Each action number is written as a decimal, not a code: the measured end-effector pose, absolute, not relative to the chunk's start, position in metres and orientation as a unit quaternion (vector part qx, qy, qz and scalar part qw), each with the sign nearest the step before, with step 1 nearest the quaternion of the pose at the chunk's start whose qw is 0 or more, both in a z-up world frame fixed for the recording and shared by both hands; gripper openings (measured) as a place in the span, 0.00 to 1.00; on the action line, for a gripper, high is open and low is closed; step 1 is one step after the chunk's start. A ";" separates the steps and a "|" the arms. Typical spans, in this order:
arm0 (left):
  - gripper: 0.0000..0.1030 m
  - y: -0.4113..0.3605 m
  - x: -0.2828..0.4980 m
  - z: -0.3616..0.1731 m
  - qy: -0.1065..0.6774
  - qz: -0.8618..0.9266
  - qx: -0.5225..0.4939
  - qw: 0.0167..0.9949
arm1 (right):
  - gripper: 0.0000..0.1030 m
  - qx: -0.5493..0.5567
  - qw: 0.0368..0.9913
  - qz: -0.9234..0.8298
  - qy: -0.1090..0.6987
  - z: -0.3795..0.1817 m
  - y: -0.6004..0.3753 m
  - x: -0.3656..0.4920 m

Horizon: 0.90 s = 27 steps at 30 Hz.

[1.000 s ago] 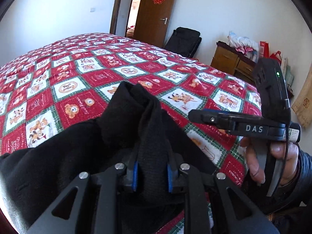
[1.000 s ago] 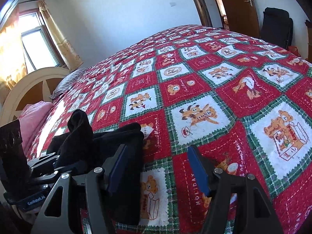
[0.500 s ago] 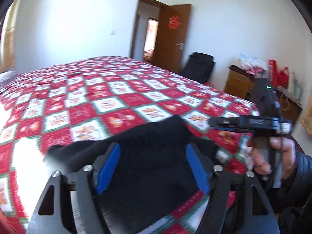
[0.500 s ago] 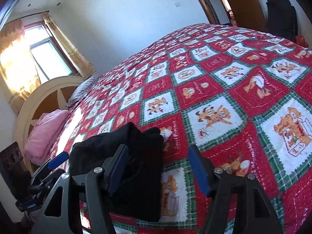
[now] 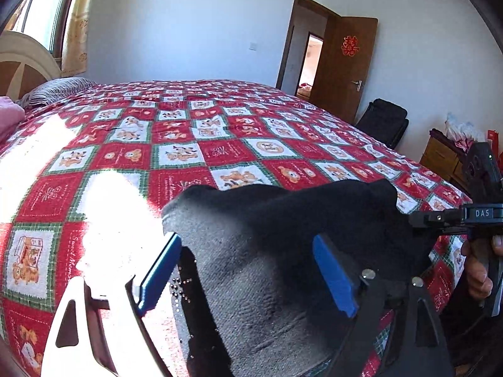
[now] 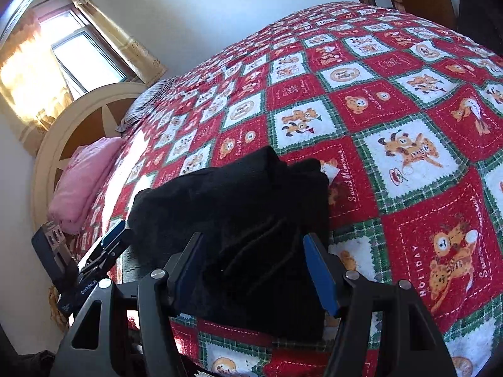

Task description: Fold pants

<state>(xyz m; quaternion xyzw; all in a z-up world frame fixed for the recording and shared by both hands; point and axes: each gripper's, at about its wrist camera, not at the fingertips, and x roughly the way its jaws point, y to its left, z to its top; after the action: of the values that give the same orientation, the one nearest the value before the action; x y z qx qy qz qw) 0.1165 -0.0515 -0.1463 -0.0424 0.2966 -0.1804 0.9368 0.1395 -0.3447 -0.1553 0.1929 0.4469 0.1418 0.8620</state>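
Note:
The black pants (image 5: 283, 220) lie in a folded bundle near the front edge of the bed, on a red patchwork quilt (image 5: 220, 125). My left gripper (image 5: 246, 242) hovers over their left part. Its jaws are opening wide, with the cloth lying between and under the blue pads, which do not press on it. My right gripper (image 6: 253, 242) stands open above the right half of the pants (image 6: 235, 194), its pads apart from the fabric. In the left wrist view the right gripper (image 5: 440, 220) reaches in from the right, held by a hand (image 5: 478, 270). The left gripper (image 6: 110, 245) shows at the pants' left edge.
The quilt (image 6: 408, 110) stretches away behind the pants. A pink pillow (image 6: 81, 176) and a striped pillow (image 5: 53, 92) lie by the headboard (image 6: 63, 125). Past the bed's far side are a wooden door (image 5: 345, 69), a black bag (image 5: 386, 122) and a dresser (image 5: 440, 157).
My left gripper let go of the raised fold of pants, opened wide and swung left. The fold has dropped onto the bundle. My right gripper shifted left over the pants.

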 end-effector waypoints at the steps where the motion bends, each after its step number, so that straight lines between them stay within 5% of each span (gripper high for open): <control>1: 0.95 -0.049 0.115 -0.146 0.294 -0.178 -0.042 0.938 | 0.58 0.184 0.864 0.139 0.448 -0.158 -0.342 0.139; 2: 0.97 -0.048 0.115 -0.146 0.292 -0.174 -0.041 0.940 | 0.33 0.172 0.866 0.143 0.447 -0.157 -0.340 0.138; 3: 0.99 -0.048 0.115 -0.146 0.291 -0.171 -0.041 0.941 | 0.21 0.160 0.868 0.145 0.448 -0.156 -0.338 0.135; 5: 0.99 -0.046 0.116 -0.146 0.293 -0.167 -0.044 0.941 | 0.15 0.156 0.874 0.152 0.435 -0.147 -0.339 0.129; 14: 1.00 -0.046 0.120 -0.158 0.317 -0.161 -0.045 0.933 | 0.16 0.170 0.865 0.132 0.452 -0.161 -0.367 0.121; 15: 1.00 -0.048 0.121 -0.161 0.324 -0.160 -0.038 0.932 | 0.20 0.184 0.861 0.131 0.455 -0.166 -0.371 0.122; 17: 1.00 -0.050 0.121 -0.166 0.329 -0.156 -0.026 0.931 | 0.49 0.193 0.861 0.117 0.455 -0.166 -0.379 0.124; 18: 1.00 -0.049 0.122 -0.167 0.332 -0.152 -0.024 0.931 | 0.51 0.191 0.866 0.112 0.449 -0.162 -0.380 0.124; 27: 1.00 -0.034 0.124 -0.169 0.339 -0.134 -0.047 0.930 | 0.51 0.064 0.874 0.144 0.460 -0.143 -0.351 0.100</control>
<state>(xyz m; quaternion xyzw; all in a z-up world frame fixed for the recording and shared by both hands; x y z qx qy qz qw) 0.1239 -0.0342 -0.1690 -0.0469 0.3390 -0.1345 0.9299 0.1000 -0.3513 -0.1432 0.0637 0.4598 0.1437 0.8740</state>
